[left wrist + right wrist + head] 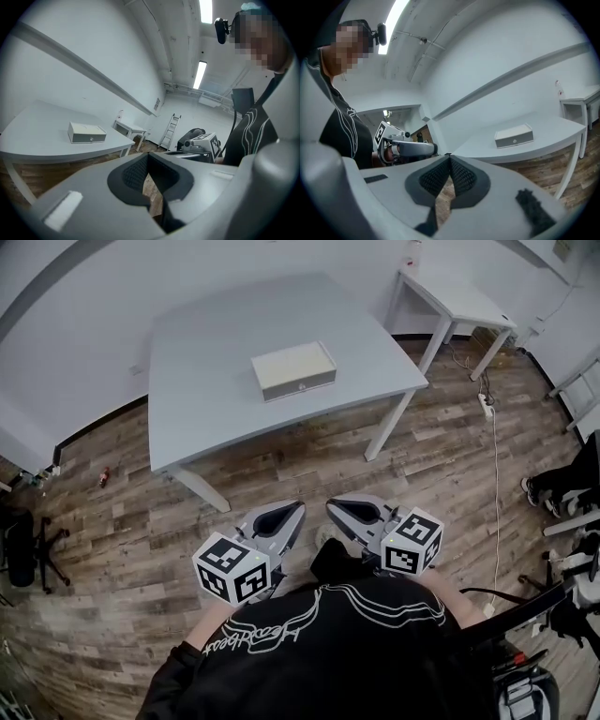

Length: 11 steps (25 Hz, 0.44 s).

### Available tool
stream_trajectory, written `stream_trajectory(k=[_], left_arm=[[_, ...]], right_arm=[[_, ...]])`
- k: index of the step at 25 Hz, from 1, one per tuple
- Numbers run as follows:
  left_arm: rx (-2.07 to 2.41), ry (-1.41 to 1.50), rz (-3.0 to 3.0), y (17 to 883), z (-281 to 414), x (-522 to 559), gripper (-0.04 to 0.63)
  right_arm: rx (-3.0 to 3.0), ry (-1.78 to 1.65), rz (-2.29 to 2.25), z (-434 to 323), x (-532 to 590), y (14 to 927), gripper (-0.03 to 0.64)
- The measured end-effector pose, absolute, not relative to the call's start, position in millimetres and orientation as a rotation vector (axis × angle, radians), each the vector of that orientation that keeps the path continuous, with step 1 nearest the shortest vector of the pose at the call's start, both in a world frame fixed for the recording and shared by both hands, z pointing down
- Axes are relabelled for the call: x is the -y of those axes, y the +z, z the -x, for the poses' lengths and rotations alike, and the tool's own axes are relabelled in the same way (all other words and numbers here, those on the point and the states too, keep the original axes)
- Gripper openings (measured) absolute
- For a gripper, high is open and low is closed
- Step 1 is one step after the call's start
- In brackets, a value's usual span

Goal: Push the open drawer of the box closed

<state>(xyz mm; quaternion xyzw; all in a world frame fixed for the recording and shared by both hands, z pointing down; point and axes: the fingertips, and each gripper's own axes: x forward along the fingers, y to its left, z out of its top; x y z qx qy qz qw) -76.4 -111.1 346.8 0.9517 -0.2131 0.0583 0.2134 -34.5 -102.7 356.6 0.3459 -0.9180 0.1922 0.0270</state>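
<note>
**Both tongs idle at the body, box out of reach on the tabletop**

Head view: the person (black top with a white line print) (pixel 328 652) stands on the wood floor (pixel 441 465), back from the grey tabletop (pixel 206 381). The left tongs (pixel 292 512) and the right tongs (pixel 337 507) are held low and side by side just in front of the torso. Their tips point toward the tabletop but are well apart from it.

Left gripper view: the left tongs are pressed together at the tips, with nothing between them. Only floor shows through the gap behind the tips.

Right gripper view: the right tongs are likewise closed tip to tip and empty.

Box (pixel 293 371): a pale, flat rectangular case, alone near the middle of the tabletop. Its long front panel faces the person, and a small round knob (pixel 301 387) sits at the panel's centre. How far the drawer stands out cannot be told from any of the three views. Neither pair of tongs touches the box.

Surroundings: a small white side table (pixel 455 296) at the far right, a power strip (pixel 486 405) with its cord on the floor, and a ladder (pixel 171 131) against the far wall
</note>
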Motion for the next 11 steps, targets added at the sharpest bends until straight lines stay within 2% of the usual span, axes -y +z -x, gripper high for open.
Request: stream_trajectory(k=[11], left_arm=[[0.540, 0.179, -2.662, 341.9, 52.5, 111.4, 0.008]], right_arm=[[2.838, 0.636, -1.126, 5.6, 95.0, 356.5, 0.009]])
